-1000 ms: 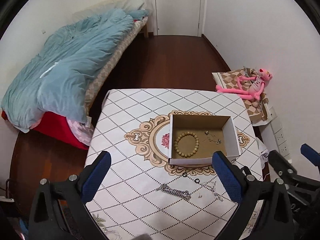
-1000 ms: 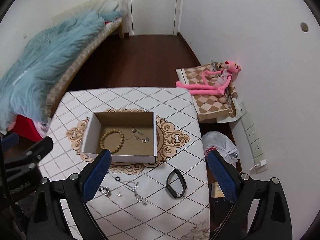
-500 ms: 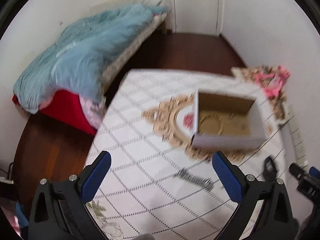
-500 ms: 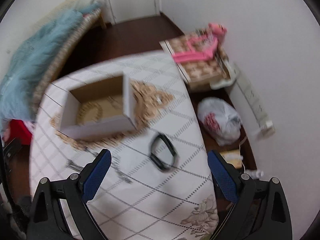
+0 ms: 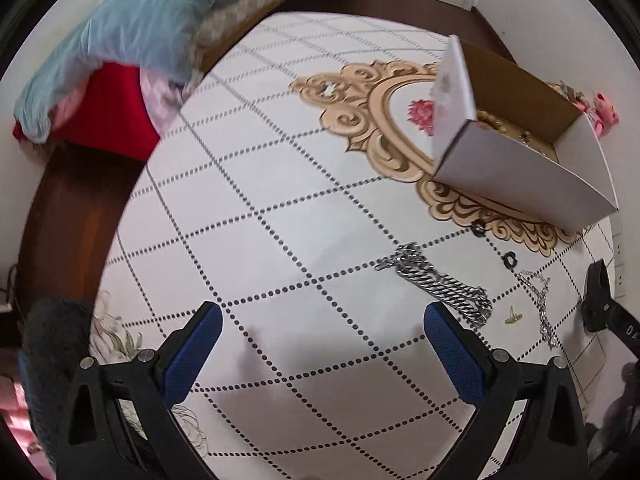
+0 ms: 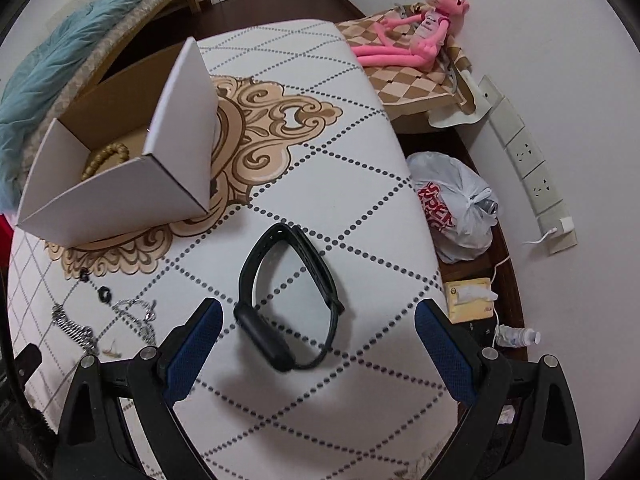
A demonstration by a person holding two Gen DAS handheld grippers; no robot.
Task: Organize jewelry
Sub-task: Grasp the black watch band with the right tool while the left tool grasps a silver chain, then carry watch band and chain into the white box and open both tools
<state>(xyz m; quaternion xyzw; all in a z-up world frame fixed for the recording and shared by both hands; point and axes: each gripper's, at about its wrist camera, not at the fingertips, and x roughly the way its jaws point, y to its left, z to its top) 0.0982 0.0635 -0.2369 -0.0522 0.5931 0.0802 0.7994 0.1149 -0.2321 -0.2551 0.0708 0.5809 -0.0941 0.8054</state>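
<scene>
A white cardboard box (image 5: 516, 176) with a brown inside stands on the patterned table; it also shows in the right wrist view (image 6: 116, 196), with a wooden bead bracelet (image 6: 105, 158) in it. A silver chain (image 5: 440, 284), two black rings (image 5: 510, 259), a thin chain (image 5: 540, 300) and a small gold earring (image 5: 513, 315) lie in front of the box. A black wristband (image 6: 286, 300) lies between the fingers of my open right gripper (image 6: 316, 340). My left gripper (image 5: 320, 344) is open and empty, just left of the silver chain.
The table (image 5: 280, 160) drops off at its left and right edges. A bed with a blue quilt (image 5: 132, 28) is on the left. A pink plush toy (image 6: 416, 32), a plastic bag (image 6: 456, 208) and wall sockets (image 6: 528, 160) are on the right.
Both grippers have dropped low and close to the table. The right one now straddles the black wristband; the left one has come down beside the silver chain.
</scene>
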